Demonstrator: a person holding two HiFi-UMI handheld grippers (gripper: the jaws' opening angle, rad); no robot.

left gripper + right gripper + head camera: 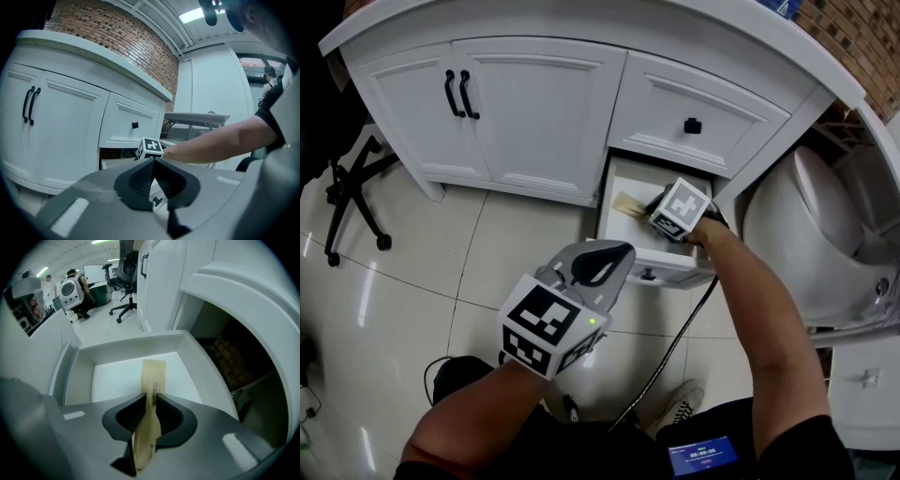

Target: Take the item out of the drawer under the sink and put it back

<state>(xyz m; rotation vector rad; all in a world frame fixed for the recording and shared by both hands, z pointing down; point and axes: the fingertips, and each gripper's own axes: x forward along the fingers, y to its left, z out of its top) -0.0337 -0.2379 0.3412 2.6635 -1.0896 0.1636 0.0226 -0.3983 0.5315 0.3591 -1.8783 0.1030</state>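
Under the white vanity, the bottom drawer (623,234) is pulled open. My right gripper (649,201) hangs over it, shut on a long tan paper packet (628,202). In the right gripper view the packet (153,376) sticks out forward past the jaws (151,397), above the drawer's bare white floor (112,378). Nothing else shows inside the drawer. My left gripper (617,255) is held in front of the drawer above the tiled floor, and it is shut and empty. In its own view its closed jaws (153,161) point at the right gripper's marker cube (151,146).
A shut upper drawer with a black knob (693,126) sits above the open one. Double doors with black handles (455,94) are to the left. A white fixture (825,234) stands close on the right, a chair base (352,197) at far left. A black cable (675,347) trails below my right arm.
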